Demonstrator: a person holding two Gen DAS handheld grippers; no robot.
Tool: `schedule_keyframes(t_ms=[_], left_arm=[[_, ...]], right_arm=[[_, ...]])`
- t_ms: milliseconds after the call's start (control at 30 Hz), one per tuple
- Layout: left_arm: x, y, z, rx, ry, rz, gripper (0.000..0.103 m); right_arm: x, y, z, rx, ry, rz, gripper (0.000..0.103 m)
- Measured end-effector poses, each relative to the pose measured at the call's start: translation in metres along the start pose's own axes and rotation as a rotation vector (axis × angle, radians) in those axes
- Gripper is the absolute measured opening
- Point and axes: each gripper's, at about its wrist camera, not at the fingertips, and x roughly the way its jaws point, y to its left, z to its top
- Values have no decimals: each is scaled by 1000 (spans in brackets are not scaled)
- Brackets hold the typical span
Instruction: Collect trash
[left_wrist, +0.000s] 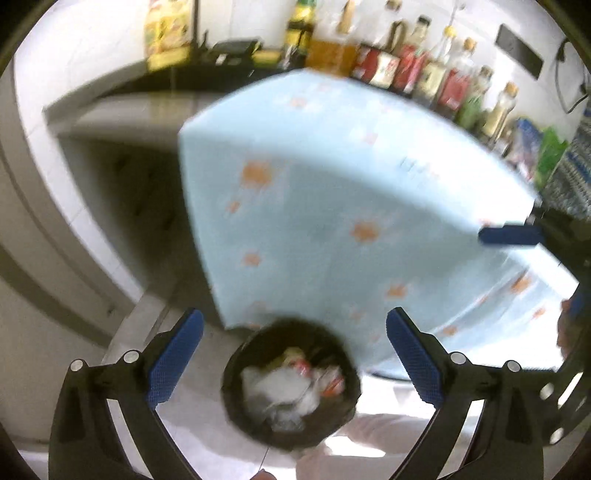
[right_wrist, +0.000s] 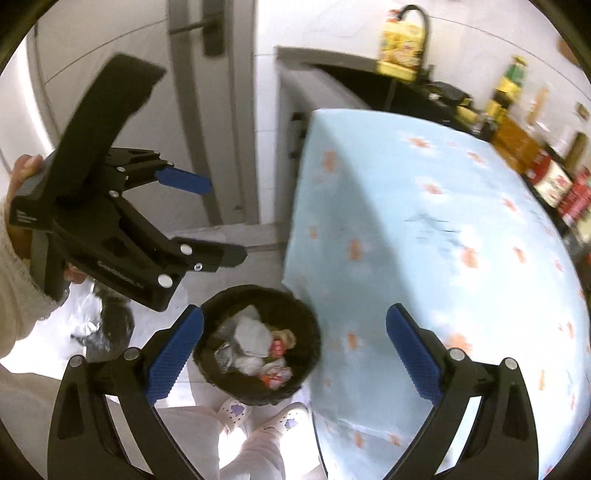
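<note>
A black round trash bin (left_wrist: 291, 384) stands on the floor beside the table, holding white crumpled paper and red-and-white wrappers. It also shows in the right wrist view (right_wrist: 258, 350). My left gripper (left_wrist: 295, 358) is open and empty, directly above the bin. My right gripper (right_wrist: 295, 354) is open and empty, above the bin's right side and the table edge. The left gripper (right_wrist: 218, 221) shows in the right wrist view at upper left, jaws apart. A blue pad of the right gripper (left_wrist: 509, 235) shows at the right edge of the left wrist view.
A table with a light blue flowered cloth (right_wrist: 443, 240) fills the right; it also shows in the left wrist view (left_wrist: 332, 203). Bottles and jars (left_wrist: 424, 70) line a dark counter behind it. A grey door (right_wrist: 207, 110) stands beyond the bin. The person's slippered feet (right_wrist: 266, 417) are below the bin.
</note>
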Motion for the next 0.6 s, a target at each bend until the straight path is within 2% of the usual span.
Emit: schedule_keyframes(t_ms=[233, 400, 533, 600], left_arm=[[-6, -44, 59, 102, -81, -31, 96], [-1, -75, 91, 167, -121, -37, 96], [6, -97, 108, 226, -123, -34, 96], [10, -105, 117, 237, -113, -59, 96]], right_arm=[[-46, -63, -13, 180, -32, -133, 98], [-66, -112, -32, 307, -71, -179, 98], [-78, -146, -43, 379, -100, -255, 98], [-83, -160, -47, 414, -120, -279, 98]])
